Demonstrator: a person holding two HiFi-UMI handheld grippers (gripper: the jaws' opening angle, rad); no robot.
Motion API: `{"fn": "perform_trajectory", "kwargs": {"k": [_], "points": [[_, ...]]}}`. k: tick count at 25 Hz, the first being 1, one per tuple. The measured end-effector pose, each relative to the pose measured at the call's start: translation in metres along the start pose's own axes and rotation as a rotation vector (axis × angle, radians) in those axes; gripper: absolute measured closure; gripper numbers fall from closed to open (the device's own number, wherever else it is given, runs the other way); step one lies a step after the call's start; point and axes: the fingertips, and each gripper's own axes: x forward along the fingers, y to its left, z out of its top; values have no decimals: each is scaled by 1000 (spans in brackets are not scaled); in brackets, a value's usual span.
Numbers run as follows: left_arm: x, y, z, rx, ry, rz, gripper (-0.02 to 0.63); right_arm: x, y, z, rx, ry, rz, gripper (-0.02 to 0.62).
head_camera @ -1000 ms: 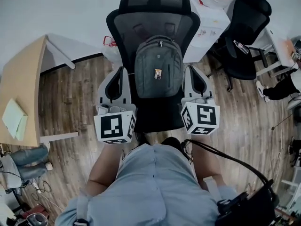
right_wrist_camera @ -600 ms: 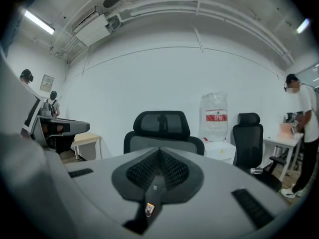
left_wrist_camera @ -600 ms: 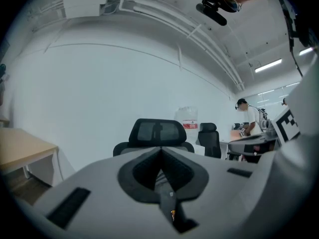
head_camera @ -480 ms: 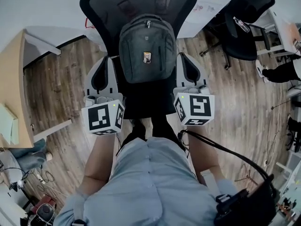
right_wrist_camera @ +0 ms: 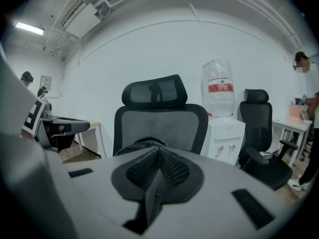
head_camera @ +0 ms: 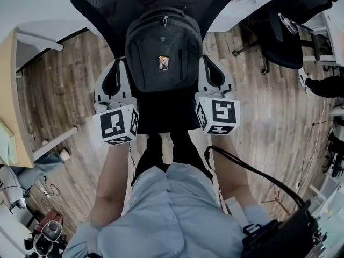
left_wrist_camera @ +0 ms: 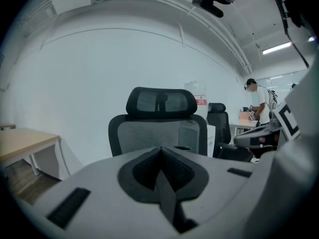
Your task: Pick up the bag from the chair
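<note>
Flanking bag [head_camera: 163, 50], seemingly untouched: left gripper [left_wrist_camera: 160, 151], right gripper [right_wrist_camera: 158, 152].

support: black chair [head_camera: 166, 116] | on seat: 1 grey bag [head_camera: 163, 50], against backrest

Under me runs a floor of brown wooden planks [head_camera: 70, 90]. To my left stands a desk with a pale wood top [head_camera: 7, 79] on white legs. Ahead, a plain white wall [left_wrist_camera: 89, 68] rises to a white ceiling. Against that wall sits a white water dispenser [right_wrist_camera: 223, 133] with a wrapped bottle [right_wrist_camera: 218, 88] on top. Just beside it, to the right, is a black office chair [right_wrist_camera: 260, 138], and farther right a white table [right_wrist_camera: 295, 125]. A strip light [right_wrist_camera: 29, 28] glows on the ceiling.
</note>
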Motion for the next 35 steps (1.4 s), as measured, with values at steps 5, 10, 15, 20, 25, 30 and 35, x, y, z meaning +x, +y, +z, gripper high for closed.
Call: {"fn": "perform_trajectory", "kwargs": {"k": [5,10,15,20,25,30,35], "points": [[24,8,-20,0,36,20,604,32,-7,-19,-5,33,19,594],[42,12,-33,-3,58,17,603,54,-9,-26,-12,53,35,594],[61,3,-38,-6,56,-18,603,67,-17,-29,-30,68,32,592],[83,-4,-47,1,68,-38,603,81,-29,-34,-25,82,31,591],[102,-7,-59,-12,93,-81,389,98,-28,-41,-30,108,74,402],[119,-10,-72,6,116,-117,279,112,-28,-46,-47,111,100,312],[140,-10,-89,3,143,-120,267,128,-39,-59,-56,139,98,296]]}}
